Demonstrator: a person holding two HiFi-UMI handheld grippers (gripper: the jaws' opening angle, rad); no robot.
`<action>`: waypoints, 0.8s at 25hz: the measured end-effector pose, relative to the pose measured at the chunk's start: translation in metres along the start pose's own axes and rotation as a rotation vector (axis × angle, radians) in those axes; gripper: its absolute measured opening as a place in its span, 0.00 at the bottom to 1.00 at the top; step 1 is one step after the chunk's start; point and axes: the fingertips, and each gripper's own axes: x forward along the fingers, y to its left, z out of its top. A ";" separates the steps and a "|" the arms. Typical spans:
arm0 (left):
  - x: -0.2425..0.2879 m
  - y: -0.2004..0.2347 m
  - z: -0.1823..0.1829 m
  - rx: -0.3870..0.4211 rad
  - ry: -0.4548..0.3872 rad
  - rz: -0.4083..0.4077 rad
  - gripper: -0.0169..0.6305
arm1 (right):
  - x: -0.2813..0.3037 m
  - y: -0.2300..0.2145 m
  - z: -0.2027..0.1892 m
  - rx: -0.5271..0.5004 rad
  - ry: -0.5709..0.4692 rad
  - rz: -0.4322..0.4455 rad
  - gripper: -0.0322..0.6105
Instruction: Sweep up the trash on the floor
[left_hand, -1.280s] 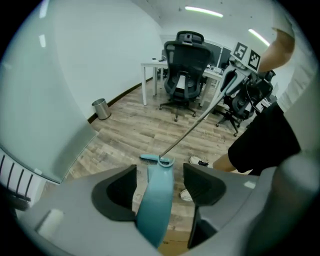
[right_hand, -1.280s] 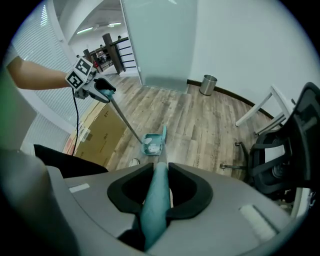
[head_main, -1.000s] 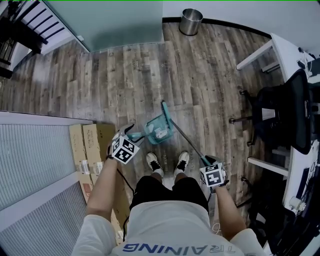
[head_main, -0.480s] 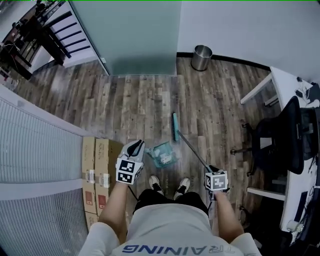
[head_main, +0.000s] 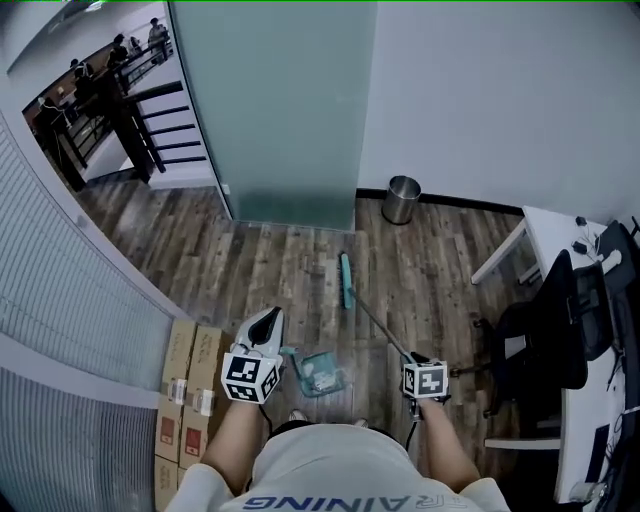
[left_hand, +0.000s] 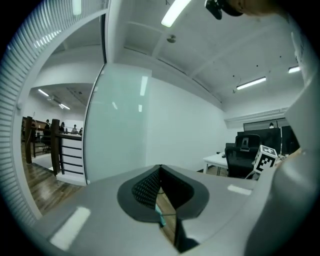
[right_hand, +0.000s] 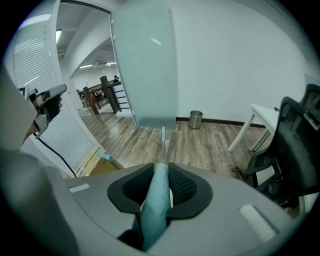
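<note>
Now your left gripper (head_main: 267, 318) is raised well clear of the floor (head_main: 290, 260), and its jaws have just closed together on nothing, though a teal sliver low in their gap is hard to place. The dustpan (head_main: 322, 372) it hovered at a second ago stays down just in front of you with the white trash (head_main: 324, 381) inside, so the sweeping looks nearly done. Your right gripper (right_hand: 161, 172) stays clamped on the broom (head_main: 375, 322). Labels on the cardboard boxes (head_main: 185, 390) are too small to read; your shirt (head_main: 340, 480) shows letters ending "AINING".

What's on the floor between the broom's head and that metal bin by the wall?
Nothing: the head view shows only bare wood floor between broom head and bin.
</note>
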 end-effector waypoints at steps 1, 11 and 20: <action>-0.002 -0.002 0.009 0.002 -0.022 0.007 0.03 | -0.004 -0.001 0.007 -0.001 -0.017 0.003 0.22; -0.011 -0.012 0.021 -0.015 -0.061 0.052 0.03 | -0.027 0.000 0.048 -0.020 -0.126 0.033 0.22; -0.010 -0.025 0.014 -0.033 -0.037 0.017 0.03 | -0.030 -0.002 0.028 -0.007 -0.095 0.033 0.22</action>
